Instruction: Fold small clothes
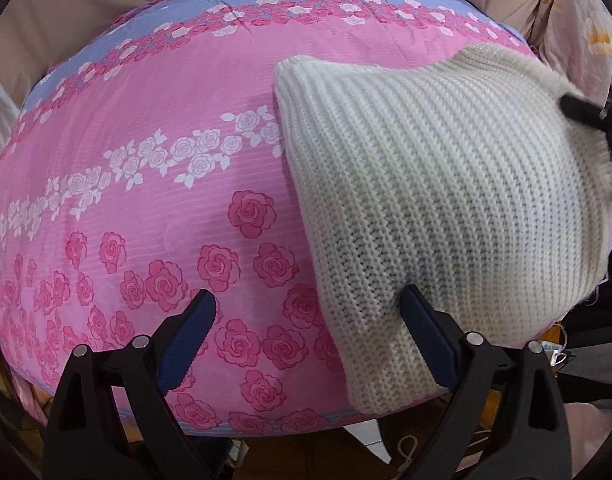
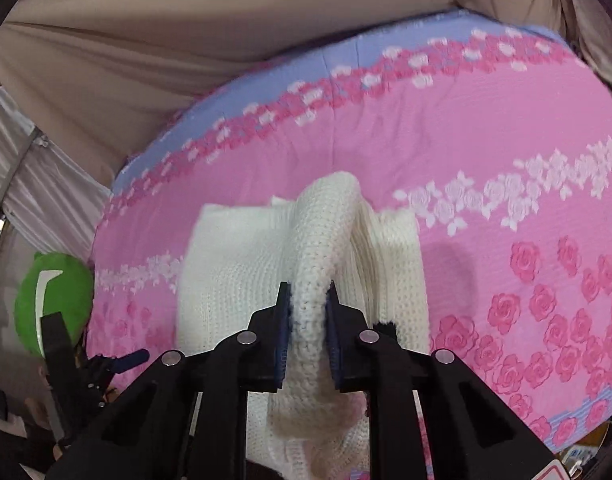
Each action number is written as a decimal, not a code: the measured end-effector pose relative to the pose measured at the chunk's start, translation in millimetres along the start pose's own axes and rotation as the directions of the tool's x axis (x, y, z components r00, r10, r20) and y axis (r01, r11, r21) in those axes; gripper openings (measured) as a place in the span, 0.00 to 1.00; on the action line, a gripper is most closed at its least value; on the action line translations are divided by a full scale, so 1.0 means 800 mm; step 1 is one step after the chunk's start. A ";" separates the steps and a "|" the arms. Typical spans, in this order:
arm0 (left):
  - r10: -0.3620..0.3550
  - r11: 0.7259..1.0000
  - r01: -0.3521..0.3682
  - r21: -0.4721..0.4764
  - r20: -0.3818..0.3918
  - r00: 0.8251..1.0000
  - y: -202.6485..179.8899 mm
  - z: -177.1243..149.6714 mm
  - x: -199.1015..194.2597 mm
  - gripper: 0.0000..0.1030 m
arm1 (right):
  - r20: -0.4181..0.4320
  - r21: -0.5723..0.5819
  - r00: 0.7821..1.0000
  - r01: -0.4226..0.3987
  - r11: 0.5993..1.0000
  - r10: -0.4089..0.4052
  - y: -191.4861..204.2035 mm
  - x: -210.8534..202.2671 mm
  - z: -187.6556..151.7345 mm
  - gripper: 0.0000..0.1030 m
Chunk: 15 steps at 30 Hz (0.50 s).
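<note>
Between the pads of your right gripper [image 2: 309, 312] a raised ridge of the white knit garment [image 2: 306, 240] is clamped: both blue pads press into the thick fold, which arches up and away from the fingertips before it drops back onto the flatter layers lying to either side. Ahead of and below that gripper, the garment rests on the pink rose-print quilt [image 2: 486, 140], whose lilac band runs along the far edge. To the left of the right gripper, a green cushion [image 2: 53, 300] sits just off the quilt's edge, and your left gripper shows there as a dark frame with a blue tip. Your left gripper [image 1: 308, 306] stands wide open and grasps nothing: its right finger [image 1: 426, 336] lies over the near edge of the white knit garment [image 1: 446, 200], while its left finger [image 1: 189, 332] hangs above bare quilt [image 1: 165, 100]. Ahead and to the right of the left gripper, the garment covers the quilt as one broad ribbed panel. At the far right of that panel, a dark fingertip of the right gripper touches the knit.
</note>
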<state>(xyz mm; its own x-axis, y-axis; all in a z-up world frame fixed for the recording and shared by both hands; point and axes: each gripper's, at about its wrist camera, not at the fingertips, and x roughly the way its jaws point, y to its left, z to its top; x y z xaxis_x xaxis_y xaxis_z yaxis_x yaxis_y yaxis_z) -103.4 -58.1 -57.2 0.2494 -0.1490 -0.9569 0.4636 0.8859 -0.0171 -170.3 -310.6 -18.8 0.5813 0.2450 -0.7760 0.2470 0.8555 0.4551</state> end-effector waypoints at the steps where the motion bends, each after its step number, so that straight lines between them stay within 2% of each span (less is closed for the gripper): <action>1: -0.014 1.000 0.014 -0.009 -0.001 1.000 0.000 0.001 -0.001 0.88 | 0.019 -0.003 1.000 0.002 1.000 -0.002 0.000 -0.007 0.002 0.15; 2: -0.032 0.999 0.032 -0.020 -0.001 0.999 0.001 0.002 -0.003 0.87 | 0.013 -0.006 1.000 0.023 1.000 -0.022 -0.006 -0.002 0.002 0.15; 3: -0.054 0.998 0.054 -0.037 -0.006 0.999 0.003 0.004 -0.003 0.87 | -0.017 -0.022 0.997 0.076 0.997 -0.076 -0.016 0.015 -0.001 0.15; 5: -0.091 0.993 0.090 -0.072 -0.015 0.996 0.008 0.009 -0.006 0.87 | -0.126 -0.041 0.976 0.172 0.984 -0.176 -0.038 0.064 -0.016 0.17; 6: -0.112 0.989 0.110 -0.094 -0.009 0.994 0.013 0.011 -0.009 0.87 | -0.178 -0.001 0.969 0.172 0.985 -0.169 -0.050 0.081 -0.026 0.18; 7: -0.124 0.985 0.123 -0.118 -0.001 0.992 0.017 0.013 -0.012 0.87 | -0.157 0.066 0.980 0.131 0.989 -0.119 -0.056 0.073 -0.031 0.22; 9: -0.133 0.979 0.133 -0.152 0.012 0.991 0.025 0.017 -0.016 0.87 | -0.105 0.120 0.993 0.057 0.991 -0.044 -0.053 0.038 -0.034 0.23; 12: -0.123 0.980 0.126 -0.154 0.025 0.992 0.029 0.024 -0.020 0.87 | -0.106 0.141 0.994 -0.013 0.990 0.028 -0.047 -0.007 -0.050 0.31; 14: -0.120 0.983 0.122 -0.136 0.020 0.993 0.025 0.029 -0.018 0.87 | -0.145 0.155 0.986 -0.064 0.986 0.087 -0.045 -0.022 -0.071 0.53; 15: -0.124 0.984 0.124 -0.125 0.013 0.992 0.020 0.031 -0.015 0.87 | -0.176 0.162 0.979 -0.071 0.984 0.099 -0.043 -0.020 -0.083 0.56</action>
<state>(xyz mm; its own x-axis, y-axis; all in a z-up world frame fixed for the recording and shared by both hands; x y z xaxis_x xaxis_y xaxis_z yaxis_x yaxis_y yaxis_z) -78.0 -52.7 -39.2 0.2010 -0.2632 -0.9436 0.3809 0.9084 -0.1722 -239.4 -314.1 -50.8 0.4570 0.4052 -0.7918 0.3277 0.7509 0.5734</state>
